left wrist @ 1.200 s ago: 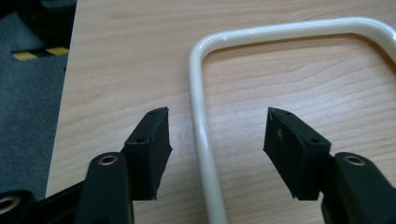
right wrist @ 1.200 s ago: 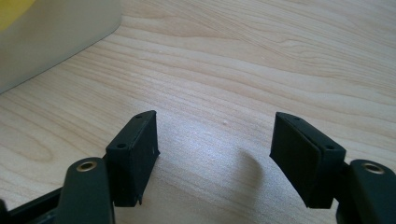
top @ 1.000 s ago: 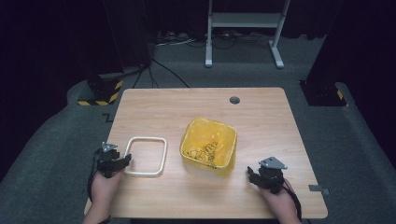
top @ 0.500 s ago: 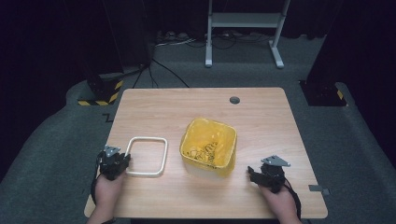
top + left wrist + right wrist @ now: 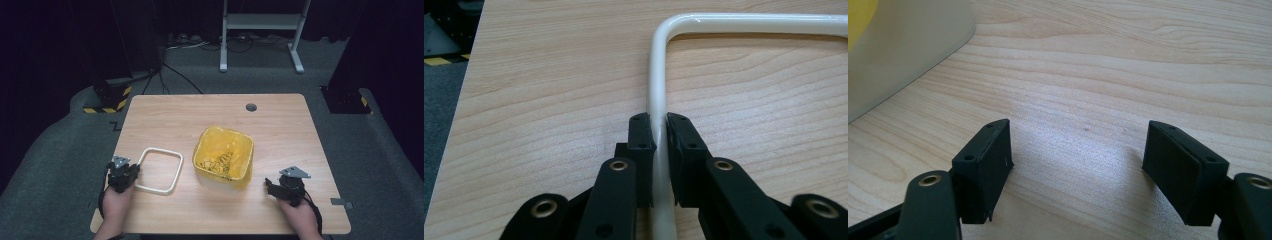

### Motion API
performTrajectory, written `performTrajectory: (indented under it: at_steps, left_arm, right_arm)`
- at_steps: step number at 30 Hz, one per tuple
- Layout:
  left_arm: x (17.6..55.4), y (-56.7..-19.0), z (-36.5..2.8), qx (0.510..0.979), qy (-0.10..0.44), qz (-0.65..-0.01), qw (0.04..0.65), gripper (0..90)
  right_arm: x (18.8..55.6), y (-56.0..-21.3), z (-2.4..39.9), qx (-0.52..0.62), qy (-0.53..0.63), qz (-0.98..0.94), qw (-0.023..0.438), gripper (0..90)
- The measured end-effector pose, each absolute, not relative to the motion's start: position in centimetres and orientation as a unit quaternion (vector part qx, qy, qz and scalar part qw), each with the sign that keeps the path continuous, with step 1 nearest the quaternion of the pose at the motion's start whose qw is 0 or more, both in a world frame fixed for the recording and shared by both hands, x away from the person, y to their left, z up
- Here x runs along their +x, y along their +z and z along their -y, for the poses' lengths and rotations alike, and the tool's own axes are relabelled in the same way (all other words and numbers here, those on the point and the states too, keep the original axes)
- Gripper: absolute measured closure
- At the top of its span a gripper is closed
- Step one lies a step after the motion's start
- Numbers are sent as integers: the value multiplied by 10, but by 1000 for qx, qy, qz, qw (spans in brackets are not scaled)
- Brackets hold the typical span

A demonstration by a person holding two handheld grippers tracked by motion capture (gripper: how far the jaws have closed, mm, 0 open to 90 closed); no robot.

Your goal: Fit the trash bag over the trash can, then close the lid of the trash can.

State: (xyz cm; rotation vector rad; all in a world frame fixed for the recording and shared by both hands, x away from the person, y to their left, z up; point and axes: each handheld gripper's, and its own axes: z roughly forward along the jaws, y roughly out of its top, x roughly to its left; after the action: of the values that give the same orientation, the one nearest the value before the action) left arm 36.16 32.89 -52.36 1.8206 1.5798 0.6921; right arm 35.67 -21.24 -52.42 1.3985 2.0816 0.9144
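Rings: one white ring with round corners, flat on the table near its front left corner.
Tubs: one yellow tub, mid-table; small yellow bits inside, maybe snacks, too blurry to tell.
Left gripper: jaws have just been closing, now pinching the ring's near side.
Right gripper: jaws spread wide over bare wood near the front right corner.

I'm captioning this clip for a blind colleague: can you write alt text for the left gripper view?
The left gripper has just closed its two black jaws on one side of a white rounded-corner frame lying flat on a light wooden table. The frame runs away from the camera, then bends right along the top edge.
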Motion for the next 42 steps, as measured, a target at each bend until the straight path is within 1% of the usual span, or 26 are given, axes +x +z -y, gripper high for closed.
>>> performTrajectory:
  at_steps: [7, 13, 22, 32, 42]
  left_arm:
    - [363, -522, -324, 698, 255, -593, 310, 814]
    - [362, -516, -321, 692, 251, -593, 326, 816]
    - [357, -504, -314, 686, 264, -581, 349, 815]
    - [349, -490, -314, 656, 298, -577, 384, 816]
    - [341, -466, -316, 625, 314, -569, 433, 815]
  right_arm:
    - [357, -524, 213, 509, 333, -759, 235, 272]
    - [357, -524, 213, 509, 333, -758, 234, 272]
    - [357, -524, 213, 510, 333, -758, 233, 272]
    - [357, -524, 213, 510, 333, -758, 233, 272]
    - [357, -524, 212, 510, 333, -758, 233, 272]
